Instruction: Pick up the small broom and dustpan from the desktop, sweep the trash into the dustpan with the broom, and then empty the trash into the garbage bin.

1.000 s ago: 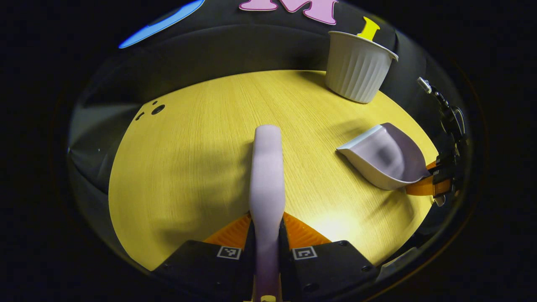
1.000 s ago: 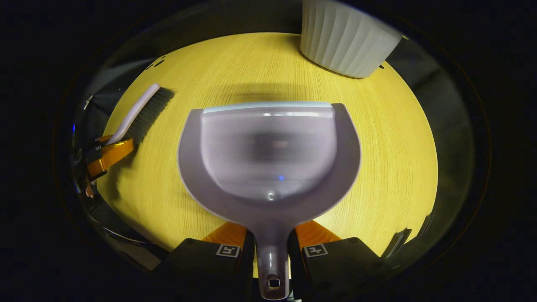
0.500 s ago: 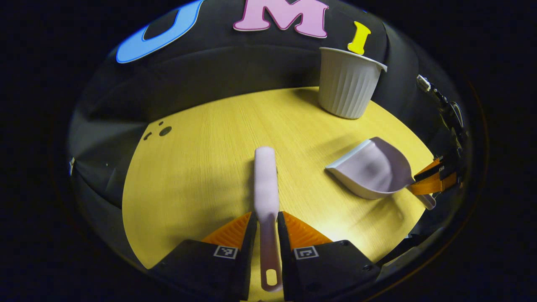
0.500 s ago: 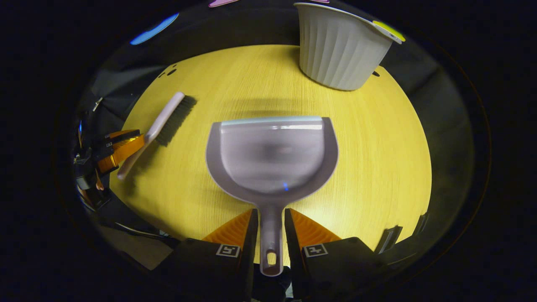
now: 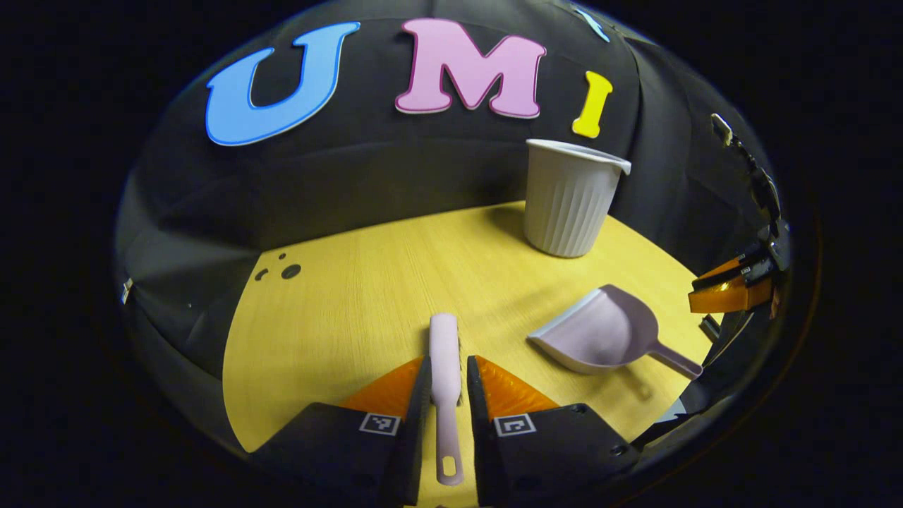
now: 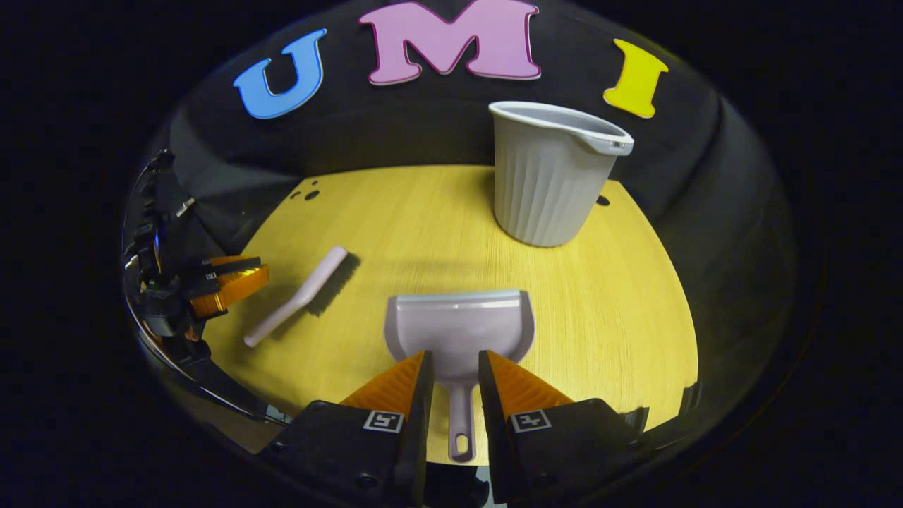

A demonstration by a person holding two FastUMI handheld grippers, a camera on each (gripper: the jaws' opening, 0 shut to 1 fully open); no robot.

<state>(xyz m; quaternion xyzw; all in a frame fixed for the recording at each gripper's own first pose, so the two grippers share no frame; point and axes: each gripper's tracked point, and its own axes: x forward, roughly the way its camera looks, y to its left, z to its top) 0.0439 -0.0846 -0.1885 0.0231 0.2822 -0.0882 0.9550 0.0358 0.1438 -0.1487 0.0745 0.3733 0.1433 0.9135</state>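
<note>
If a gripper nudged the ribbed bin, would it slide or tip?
The bin is tall and narrower at its base than its rim, so a high push likely tips it. It looks like thin plastic, probably light, so a low push would slide it.

Left gripper view: bristles of the pale lilac plastic hand broom [image 5: 444, 353] hidden under its back. Grey ribbed plastic garbage bin [image 5: 568, 195] interior not visible. Small dark spots [image 5: 286, 271] near the yellow wood-grain tabletop [image 5: 338, 310] far left corner too small to identify. Right gripper view: left tool [image 6: 233, 282] partly cut off at picture edge.
</note>
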